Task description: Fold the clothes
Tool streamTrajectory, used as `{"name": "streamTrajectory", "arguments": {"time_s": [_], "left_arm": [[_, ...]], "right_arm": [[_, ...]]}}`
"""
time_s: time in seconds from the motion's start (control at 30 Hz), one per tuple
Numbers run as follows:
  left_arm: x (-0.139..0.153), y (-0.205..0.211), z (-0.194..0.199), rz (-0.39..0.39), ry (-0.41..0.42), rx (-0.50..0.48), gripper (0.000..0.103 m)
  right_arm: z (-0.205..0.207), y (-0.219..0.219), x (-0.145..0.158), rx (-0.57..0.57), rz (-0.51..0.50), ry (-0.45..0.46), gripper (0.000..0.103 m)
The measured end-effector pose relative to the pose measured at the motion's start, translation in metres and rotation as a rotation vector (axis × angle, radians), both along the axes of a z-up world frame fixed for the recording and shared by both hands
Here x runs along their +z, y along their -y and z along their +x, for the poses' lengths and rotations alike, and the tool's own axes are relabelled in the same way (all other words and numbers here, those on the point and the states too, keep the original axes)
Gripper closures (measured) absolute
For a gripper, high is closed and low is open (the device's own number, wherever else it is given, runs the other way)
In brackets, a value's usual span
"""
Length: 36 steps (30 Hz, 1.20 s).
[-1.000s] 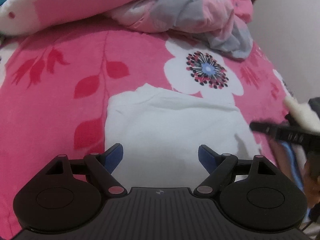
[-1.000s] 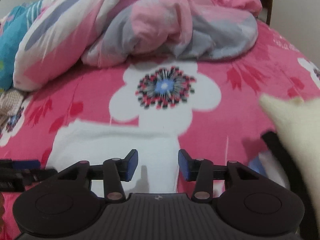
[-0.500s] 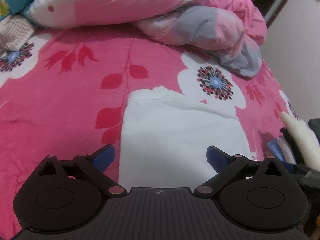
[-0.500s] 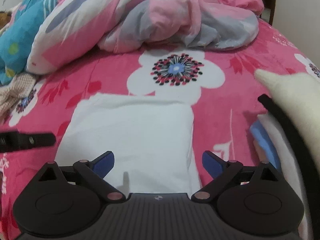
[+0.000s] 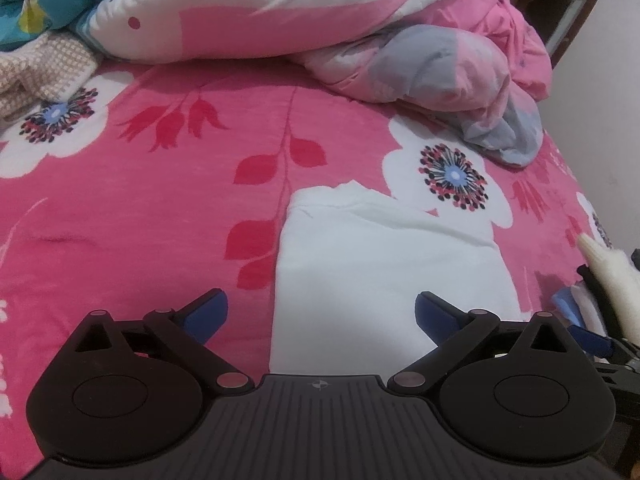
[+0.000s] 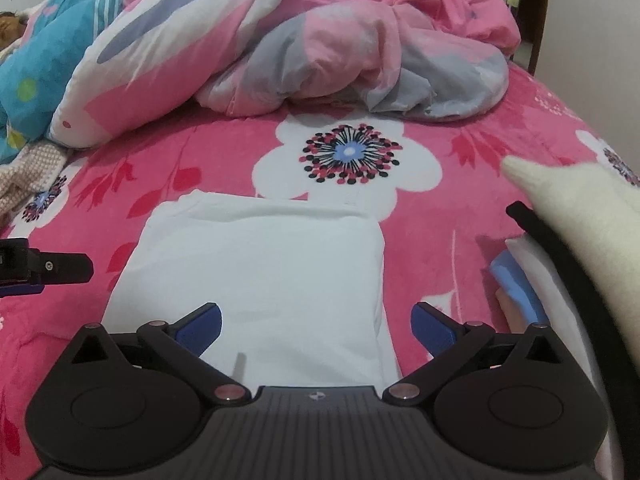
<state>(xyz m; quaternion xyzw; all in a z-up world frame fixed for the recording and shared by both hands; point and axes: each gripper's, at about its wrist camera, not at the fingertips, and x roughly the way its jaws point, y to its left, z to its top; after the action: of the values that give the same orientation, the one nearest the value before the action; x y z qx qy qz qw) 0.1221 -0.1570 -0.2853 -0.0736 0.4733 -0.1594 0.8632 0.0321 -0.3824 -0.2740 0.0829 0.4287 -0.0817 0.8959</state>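
A white garment (image 5: 380,264) (image 6: 260,264) lies folded into a flat rectangle on the pink flowered bed cover (image 5: 140,220). My left gripper (image 5: 318,304) hovers open over its near left edge, nothing between the blue pads. My right gripper (image 6: 316,314) hangs above the garment's near right part with its jaws opening; the cloth lies below them, not pinched. In the right wrist view the left gripper's finger (image 6: 60,268) pokes in at the left edge.
A rumpled pink, white and grey quilt (image 5: 400,52) (image 6: 320,52) is heaped at the back. A cream knit piece (image 6: 580,208) and a blue item (image 6: 512,280) sit to the right of the garment. Teal fabric (image 6: 40,60) and beige knit (image 5: 36,72) lie far left.
Both grippers' jaws spread wide, the right from nearly together. Both pulled back from the white garment, so more of it and the bed shows.
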Motion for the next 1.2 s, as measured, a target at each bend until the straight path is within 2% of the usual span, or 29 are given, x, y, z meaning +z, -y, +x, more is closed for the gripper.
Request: {"name": "streamTrajectory", "arguments": {"time_s": [0.13, 0.3, 0.47, 0.6, 0.77, 0.87, 0.93, 1.03, 1.2], "left_arm": [[0.0, 0.0, 0.0, 0.003, 0.002, -0.001, 0.002], [-0.003, 0.0, 0.0, 0.012, 0.001, -0.006, 0.002], [-0.005, -0.002, 0.001, 0.021, -0.001, 0.003, 0.002], [-0.006, -0.004, 0.0, 0.021, 0.0, 0.009, 0.002], [-0.006, -0.007, -0.001, 0.026, 0.004, 0.018, 0.002], [-0.006, -0.01, 0.0, 0.025, 0.003, 0.026, 0.002], [-0.005, -0.011, 0.0, 0.025, 0.004, 0.029, 0.002], [-0.006, -0.012, 0.0, 0.027, 0.007, 0.029, 0.002], [-0.005, -0.012, -0.001, 0.031, 0.014, 0.031, 0.002]], "right_arm": [[0.001, 0.001, -0.001, 0.012, 0.012, -0.003, 0.0], [-0.001, -0.001, 0.001, 0.005, -0.021, 0.036, 0.0], [-0.001, 0.002, 0.003, 0.007, -0.009, 0.057, 0.0], [0.001, 0.008, 0.003, 0.034, 0.051, 0.043, 0.0], [-0.003, 0.007, 0.009, 0.024, 0.032, 0.095, 0.0], [0.0, 0.013, 0.01, -0.012, 0.082, 0.086, 0.0], [-0.003, 0.019, 0.01, -0.04, 0.116, 0.112, 0.0], [-0.002, 0.023, 0.01, -0.062, 0.119, 0.109, 0.0], [0.001, 0.023, 0.005, -0.058, 0.114, 0.054, 0.0]]}}
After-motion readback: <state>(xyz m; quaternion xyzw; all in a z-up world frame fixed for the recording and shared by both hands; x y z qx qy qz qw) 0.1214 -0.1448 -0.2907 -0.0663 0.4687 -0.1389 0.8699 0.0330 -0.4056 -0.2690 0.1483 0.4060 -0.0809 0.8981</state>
